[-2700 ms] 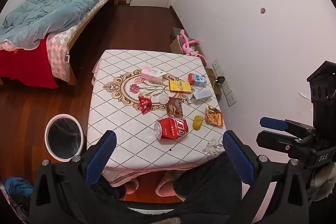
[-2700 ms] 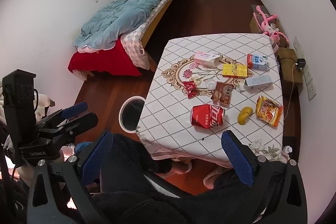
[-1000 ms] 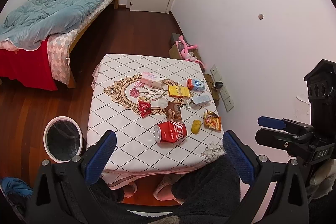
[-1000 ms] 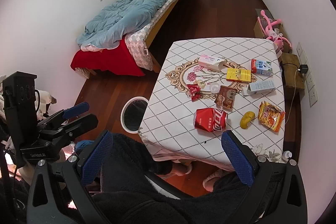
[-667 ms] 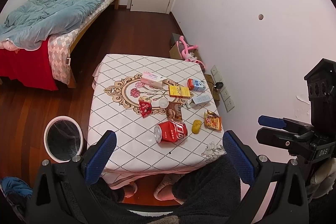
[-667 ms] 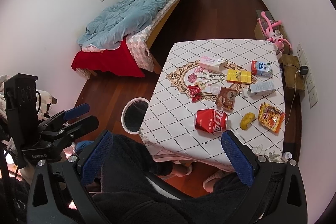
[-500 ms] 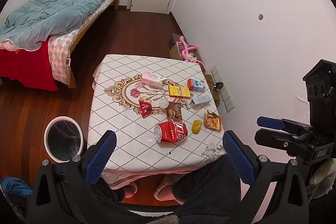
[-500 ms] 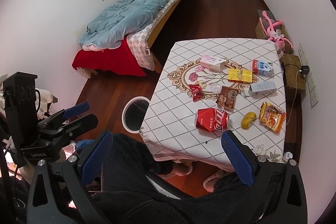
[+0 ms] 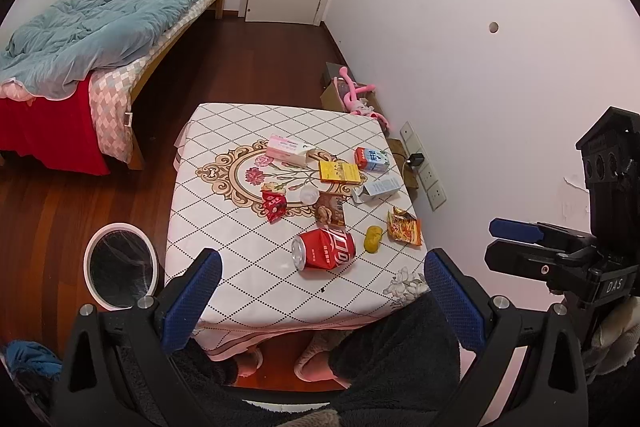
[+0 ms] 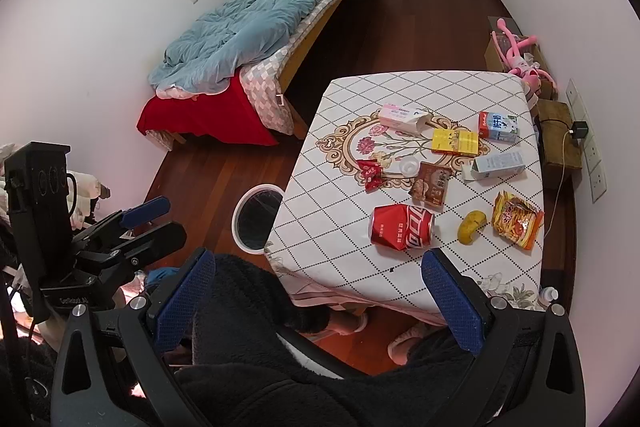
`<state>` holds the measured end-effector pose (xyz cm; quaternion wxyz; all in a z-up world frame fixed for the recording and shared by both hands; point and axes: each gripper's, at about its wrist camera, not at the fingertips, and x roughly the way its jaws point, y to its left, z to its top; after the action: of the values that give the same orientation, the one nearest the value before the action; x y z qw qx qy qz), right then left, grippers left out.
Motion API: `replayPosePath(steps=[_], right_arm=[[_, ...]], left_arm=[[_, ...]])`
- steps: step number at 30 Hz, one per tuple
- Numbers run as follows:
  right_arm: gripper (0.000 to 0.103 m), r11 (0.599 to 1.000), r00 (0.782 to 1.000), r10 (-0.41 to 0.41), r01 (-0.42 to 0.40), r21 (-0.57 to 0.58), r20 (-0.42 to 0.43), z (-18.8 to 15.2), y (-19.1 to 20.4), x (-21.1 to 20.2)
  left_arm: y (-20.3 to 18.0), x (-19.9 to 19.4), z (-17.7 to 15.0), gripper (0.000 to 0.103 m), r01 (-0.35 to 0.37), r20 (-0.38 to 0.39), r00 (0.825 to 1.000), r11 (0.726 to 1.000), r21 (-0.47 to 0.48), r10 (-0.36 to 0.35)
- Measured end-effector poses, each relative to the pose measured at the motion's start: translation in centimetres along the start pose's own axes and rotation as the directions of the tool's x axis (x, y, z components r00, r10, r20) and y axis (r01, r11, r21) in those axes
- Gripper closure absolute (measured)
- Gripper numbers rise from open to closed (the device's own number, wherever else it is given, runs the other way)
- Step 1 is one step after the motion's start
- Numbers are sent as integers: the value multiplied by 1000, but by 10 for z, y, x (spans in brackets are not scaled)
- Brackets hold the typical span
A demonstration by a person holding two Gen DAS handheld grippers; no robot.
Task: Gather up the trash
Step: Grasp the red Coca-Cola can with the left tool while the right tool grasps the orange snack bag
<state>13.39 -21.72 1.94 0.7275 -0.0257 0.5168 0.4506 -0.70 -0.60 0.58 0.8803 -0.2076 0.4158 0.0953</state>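
A table with a white diamond-pattern cloth (image 9: 240, 235) (image 10: 340, 227) carries trash: a dented red cola can (image 9: 323, 249) (image 10: 401, 227), a yellow peel (image 9: 373, 238) (image 10: 471, 225), an orange snack bag (image 9: 405, 227) (image 10: 517, 219), a brown wrapper (image 9: 330, 214), a red wrapper (image 9: 273, 205), milk cartons (image 9: 371, 159) and a yellow box (image 9: 340, 171). A white-rimmed bin (image 9: 118, 271) (image 10: 257, 221) stands on the floor left of the table. My left gripper (image 9: 320, 291) and right gripper (image 10: 318, 291) are both open and empty, held high above the table's near edge.
A bed with a blue quilt (image 9: 100, 27) is at the left. A pink toy on a box (image 9: 352, 95) and wall sockets (image 9: 424, 167) are by the right wall. The person's legs and slippers (image 9: 312, 363) are below the table edge.
Both views have risen and pulled back slightly from the table over the last seconds. Nothing on the table has moved. Both grippers stay open.
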Motion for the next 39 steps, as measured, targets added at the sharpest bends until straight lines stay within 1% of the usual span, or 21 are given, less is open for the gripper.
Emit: replayPosePath(steps=[4, 7, 9, 12, 14, 16, 18, 20, 22, 23, 24, 25, 29, 31, 33, 34, 35, 36, 37, 38, 39], right_arm=[[0, 999, 1000, -4, 4, 32, 4, -2, -8, 1], [0, 996, 999, -33, 33, 81, 3, -4, -22, 5], [0, 988, 997, -76, 75, 132, 4, -7, -38, 10], [0, 963, 987, -161, 157, 219, -1, -18, -70, 23], [0, 930, 971, -238, 239, 279, -36, -31, -100, 42], [0, 899, 957, -282, 290, 330, -72, -43, -132, 64], [0, 869, 949, -295, 315, 382, -113, -54, -164, 87], [0, 844, 944, -291, 331, 423, -157, -64, -192, 110], [0, 828, 943, -275, 331, 452, -188, -71, -213, 130], [0, 822, 942, -269, 334, 462, -203, -74, -224, 140], [0, 816, 937, -277, 347, 462, -214, -76, -232, 148], [0, 810, 931, -292, 363, 460, -221, -79, -237, 152], [0, 781, 925, -304, 380, 496, -230, -82, -265, 170], [0, 769, 924, -305, 382, 513, -231, -81, -274, 173], [0, 762, 923, -307, 384, 522, -231, -77, -281, 176], [0, 762, 921, -312, 389, 518, -233, -75, -282, 176], [0, 760, 918, -320, 397, 515, -235, -73, -284, 176], [0, 758, 915, -327, 403, 513, -236, -70, -286, 177], [0, 758, 915, -329, 403, 513, -233, -67, -289, 179], [0, 755, 913, -334, 407, 514, -234, -64, -291, 179], [0, 750, 911, -341, 413, 516, -233, -61, -295, 180]], left_arm=[[-1, 3, 1, 0, -7, -2, 1000, 1000, 3, 7], [-5, 16, 3, 0, -77, 27, 997, 996, 43, 76], [-9, 38, 4, 0, -161, 50, 986, 981, 107, 156], [-16, 88, 1, 0, -247, 25, 968, 945, 213, 248], [-17, 125, -7, 0, -251, -19, 964, 927, 280, 267], [-19, 160, -14, 0, -230, -61, 962, 908, 351, 268], [-26, 197, -23, 0, -201, -111, 954, 872, 446, 277], [-38, 232, -33, 0, -146, -171, 942, 814, 562, 287], [-52, 258, -45, 0, -83, -208, 933, 738, 669, 294], [-59, 271, -51, 0, -49, -219, 930, 693, 719, 294], [-64, 283, -55, 0, -20, -236, 924, 655, 755, 300], [-68, 299, -61, 0, 19, -265, 911, 611, 791, 315], [-70, 344, -71, 0, 53, -287, 875, 511, 858, 390], [-68, 360, -73, 0, 70, -296, 859, 478, 876, 417], [-67, 372, -73, 0, 87, -307, 853, 466, 880, 422], [-67, 376, -72, 1, 98, -319, 852, 471, 876, 415], [-68, 377, -67, 11, 110, -330, 860, 491, 864, 388], [-69, 378, -67, 18, 112, -334, 867, 508, 854, 371], [-67, 379, -63, 23, 113, -348, 866, 537, 836, 359], [-65, 378, -59, 23, 97, -347, 868, 565, 819, 355], [-64, 377, -58, 23, 82, -338, 874, 579, 811, 350]])
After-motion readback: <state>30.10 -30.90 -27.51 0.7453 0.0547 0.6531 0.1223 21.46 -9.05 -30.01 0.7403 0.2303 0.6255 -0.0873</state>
